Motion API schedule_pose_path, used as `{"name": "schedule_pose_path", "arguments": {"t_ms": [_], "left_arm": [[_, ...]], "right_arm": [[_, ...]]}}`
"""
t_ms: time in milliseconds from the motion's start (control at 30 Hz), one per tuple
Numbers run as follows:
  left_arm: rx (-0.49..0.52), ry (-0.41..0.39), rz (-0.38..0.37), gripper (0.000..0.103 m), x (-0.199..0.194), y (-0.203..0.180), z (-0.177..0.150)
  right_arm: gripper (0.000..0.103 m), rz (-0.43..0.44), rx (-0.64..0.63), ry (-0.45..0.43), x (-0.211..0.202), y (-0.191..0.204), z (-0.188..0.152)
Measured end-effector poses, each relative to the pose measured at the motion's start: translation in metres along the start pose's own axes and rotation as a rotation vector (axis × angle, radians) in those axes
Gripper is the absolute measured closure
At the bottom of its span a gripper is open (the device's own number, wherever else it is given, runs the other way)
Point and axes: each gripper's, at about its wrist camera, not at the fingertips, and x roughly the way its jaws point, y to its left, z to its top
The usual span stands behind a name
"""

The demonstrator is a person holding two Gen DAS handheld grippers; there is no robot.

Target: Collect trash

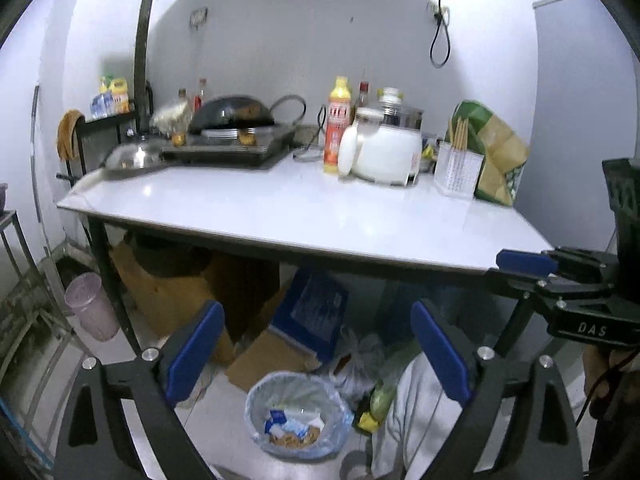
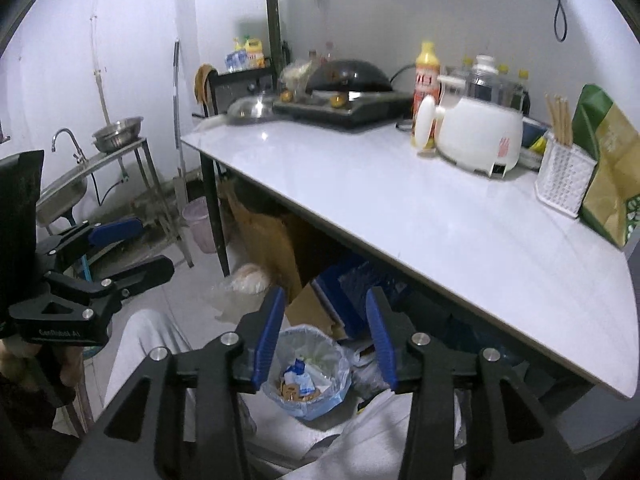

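Hovering w/ both claws empty: left claw (image 1: 316,354) spread wide, right claw (image 2: 326,338) part open, nothing btwn pads. Lined trash bin (image 1: 296,416) low centre of frame, on floor under worktop (image 1: 320,216), already holding scraps. Probably best scanning worktop for leftover trash first, keeping clear of its edge.

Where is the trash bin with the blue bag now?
The trash bin stands on the floor under the white table, low centre in both views, beside a blue box.
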Motion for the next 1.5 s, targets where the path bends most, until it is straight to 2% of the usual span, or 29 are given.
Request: {"name": "schedule_pose_path", "arguments": {"t_ms": [33,133,300,400,533,667,933,1200,1500], "left_arm": [[0.001,-0.016,-0.001,0.006,-0.004,-0.001,0.002],[0.005,-0.073,-0.003,0.003,-0.017,-0.006,0.010],[0.010,-0.128,-0.020,0.001,-0.032,-0.012,0.019],[0.013,-0.150,-0.022,0.000,-0.036,-0.014,0.023],[0.005,-0.152,-0.006,0.000,-0.038,-0.015,0.027],[0.004,-0.151,-0.047,0.000,-0.036,-0.013,0.027],[0.004,-0.152,-0.049,0.000,-0.028,-0.006,0.026],[-0.042,-0.126,-0.008,0.000,-0.016,0.016,0.022],[-0.061,-0.097,0.032,0.000,-0.009,0.029,0.015]], "right_arm": [[0.060,-0.002,0.002,-0.014,-0.006,0.000,0.002],[0.044,0.000,0.007,-0.052,-0.021,-0.001,0.006],[0.034,-0.011,0.010,-0.107,-0.042,-0.001,0.013],[0.021,-0.024,0.013,-0.142,-0.053,-0.002,0.018],[0.019,-0.039,0.021,-0.188,-0.067,-0.004,0.025],[0.012,-0.048,0.020,-0.219,-0.072,-0.004,0.032],[0.012,-0.043,0.008,-0.234,-0.059,0.002,0.042],[0.012,-0.027,-0.012,-0.183,-0.024,0.013,0.046],[0.012,-0.027,-0.014,-0.159,-0.004,0.016,0.048]]}}
